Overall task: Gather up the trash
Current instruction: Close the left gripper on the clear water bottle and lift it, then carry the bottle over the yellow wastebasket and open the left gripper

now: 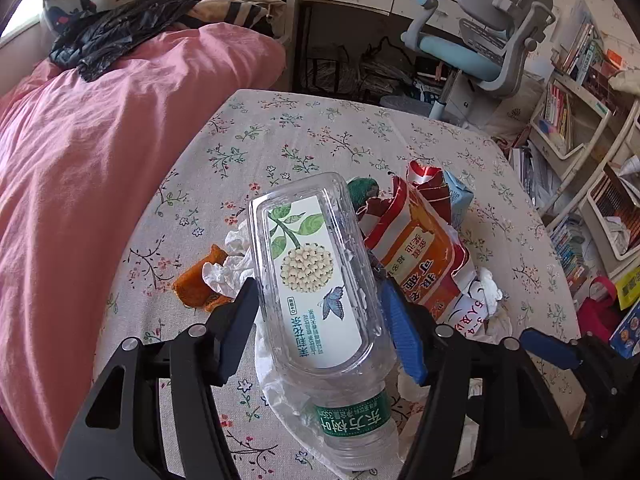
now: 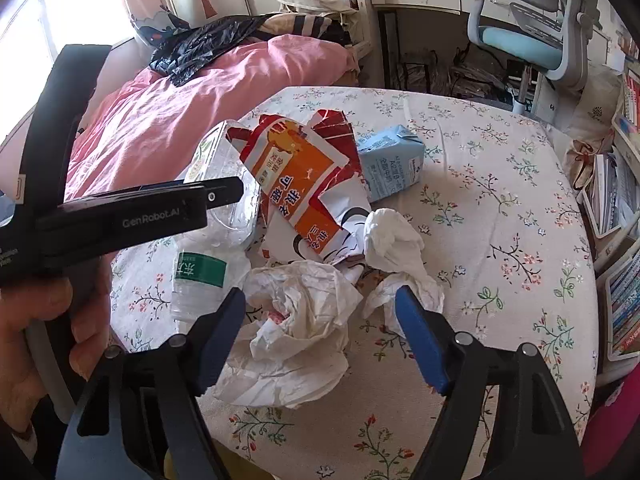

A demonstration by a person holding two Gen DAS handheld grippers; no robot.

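The left gripper [image 1: 320, 312] has its jaws clamped on the clear bottle [image 1: 316, 276], probably to carry it away as trash, while the right gripper [image 2: 320, 336] hangs with jaws apart over the crumpled tissue [image 2: 296, 320] on the table [image 2: 500, 208].

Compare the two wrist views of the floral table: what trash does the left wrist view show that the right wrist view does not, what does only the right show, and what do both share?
Only the left wrist view shows the orange peel and the plastic bottle's flower label, with the left gripper around the plastic bottle.

Only the right wrist view shows the large crumpled tissue between the open fingers of the right gripper, and the person's hand.

Both show the bottle, the orange snack bag, the blue carton and the black bag on the bed.
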